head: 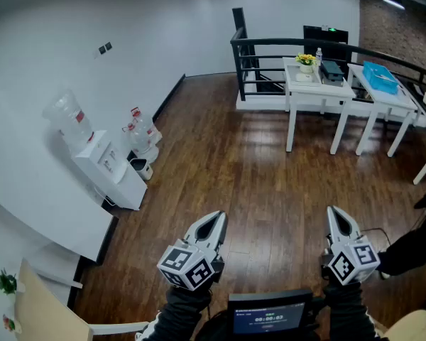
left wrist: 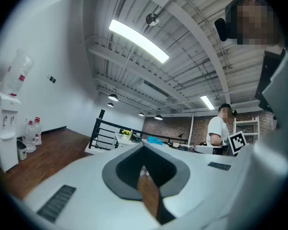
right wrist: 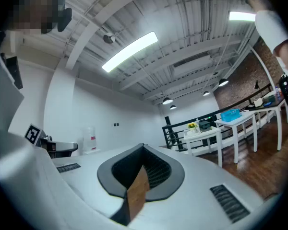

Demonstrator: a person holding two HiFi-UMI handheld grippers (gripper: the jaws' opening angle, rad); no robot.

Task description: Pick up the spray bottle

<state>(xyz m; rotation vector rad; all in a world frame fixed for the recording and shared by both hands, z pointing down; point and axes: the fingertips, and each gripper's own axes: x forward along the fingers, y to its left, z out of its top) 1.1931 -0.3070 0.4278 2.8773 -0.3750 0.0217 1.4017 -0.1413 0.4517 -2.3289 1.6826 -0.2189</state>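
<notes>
My left hand-held gripper (head: 211, 226) at seven o'clock and right hand-held gripper (head: 339, 222) at five are both pressed together, empty, above the wood floor (head: 255, 169). The spray bottle (head: 318, 54) stands well away on the white tabletop (head: 298, 84) at one o'clock, beside yellow flowers (head: 306, 60).

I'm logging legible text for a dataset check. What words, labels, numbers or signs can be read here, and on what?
Nothing reads clearly.
Small screen at the head view's bottom edge: light digits, too blurred to quote.
Water bottles: red labels, too small to read.
Green lit sign: too small to read.
Marker cubes: square patterns only, no words.
</notes>
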